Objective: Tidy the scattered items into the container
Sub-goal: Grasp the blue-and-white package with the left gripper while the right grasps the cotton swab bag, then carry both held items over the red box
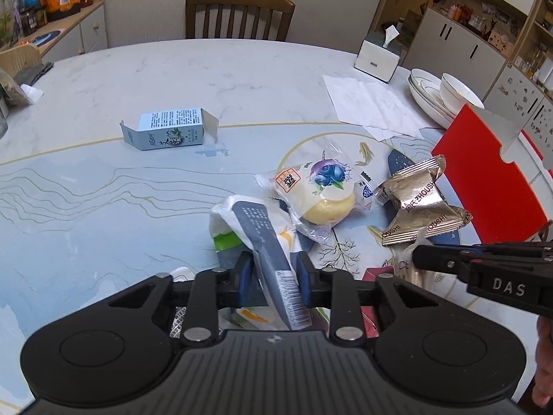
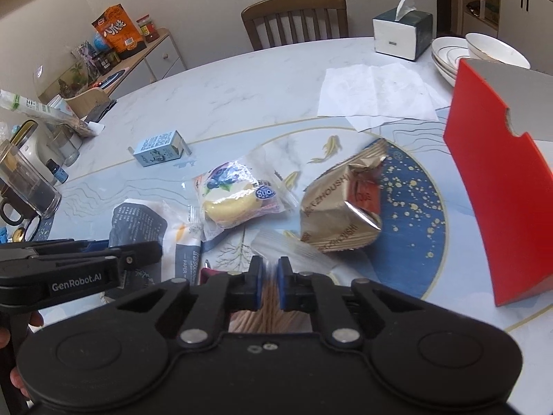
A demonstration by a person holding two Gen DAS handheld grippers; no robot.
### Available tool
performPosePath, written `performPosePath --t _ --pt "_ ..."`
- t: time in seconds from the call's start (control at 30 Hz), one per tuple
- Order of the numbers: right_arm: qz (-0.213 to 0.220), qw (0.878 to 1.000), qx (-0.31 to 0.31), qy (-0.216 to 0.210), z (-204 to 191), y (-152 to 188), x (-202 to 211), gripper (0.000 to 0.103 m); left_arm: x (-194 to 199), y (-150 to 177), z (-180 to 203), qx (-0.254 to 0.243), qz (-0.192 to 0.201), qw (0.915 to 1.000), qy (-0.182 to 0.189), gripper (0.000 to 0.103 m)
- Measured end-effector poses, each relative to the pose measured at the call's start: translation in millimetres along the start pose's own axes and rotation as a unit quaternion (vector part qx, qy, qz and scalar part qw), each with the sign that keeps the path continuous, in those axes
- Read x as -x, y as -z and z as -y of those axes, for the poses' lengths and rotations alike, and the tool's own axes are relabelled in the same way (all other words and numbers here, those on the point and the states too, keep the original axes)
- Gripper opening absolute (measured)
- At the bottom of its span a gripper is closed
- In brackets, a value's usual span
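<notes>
My left gripper (image 1: 274, 276) is shut on a dark grey and white tissue pack (image 1: 259, 231) lying on the table. My right gripper (image 2: 271, 283) is shut on a clear packet of thin wooden sticks (image 2: 276, 252); from the left wrist it enters at the right (image 1: 420, 259). Beyond both lie a blueberry bun packet (image 1: 321, 190) (image 2: 235, 197) and a crumpled gold foil packet (image 1: 421, 204) (image 2: 338, 214). A small blue-grey carton (image 1: 169, 131) (image 2: 159, 148) lies farther off to the left. The open red box (image 1: 484, 180) (image 2: 494, 190) stands at the right.
A tissue box (image 1: 376, 55), stacked white bowls (image 1: 446, 93) and a sheet of white paper (image 1: 369, 103) sit at the far right of the marble table (image 1: 103, 207). A glass jar (image 2: 27, 183) and cups crowd the left edge. A wooden chair (image 1: 238, 14) stands behind.
</notes>
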State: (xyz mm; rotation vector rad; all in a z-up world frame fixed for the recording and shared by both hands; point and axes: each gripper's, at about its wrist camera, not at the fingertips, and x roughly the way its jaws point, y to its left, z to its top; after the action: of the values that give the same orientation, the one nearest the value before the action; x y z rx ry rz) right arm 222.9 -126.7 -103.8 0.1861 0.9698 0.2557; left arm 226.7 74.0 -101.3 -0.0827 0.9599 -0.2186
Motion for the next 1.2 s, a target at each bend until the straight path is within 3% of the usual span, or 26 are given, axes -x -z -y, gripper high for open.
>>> performPosePath --t 0.07,0.17,0.67,1.2 --pt "0.003 1.000 -0.001 0.000 3 1 4 0.006 1 0 1 -0.002 0.000 1.0000 0.000 0.015" --pt "0.008 1.000 -0.002 -0.003 7 3 10 0.006 5 2 4 -0.006 0.006 1.0000 -0.003 0.013" --pt "0.027 0.999 -0.018 -0.022 24 5 44 0.006 38 3 24 -0.009 0.022 0.9997 0.010 0.012" --pt "0.065 0.997 -0.024 -0.037 53 -8 95 0.006 68 -9 70 -0.018 0.043 0.9975 0.053 0.012"
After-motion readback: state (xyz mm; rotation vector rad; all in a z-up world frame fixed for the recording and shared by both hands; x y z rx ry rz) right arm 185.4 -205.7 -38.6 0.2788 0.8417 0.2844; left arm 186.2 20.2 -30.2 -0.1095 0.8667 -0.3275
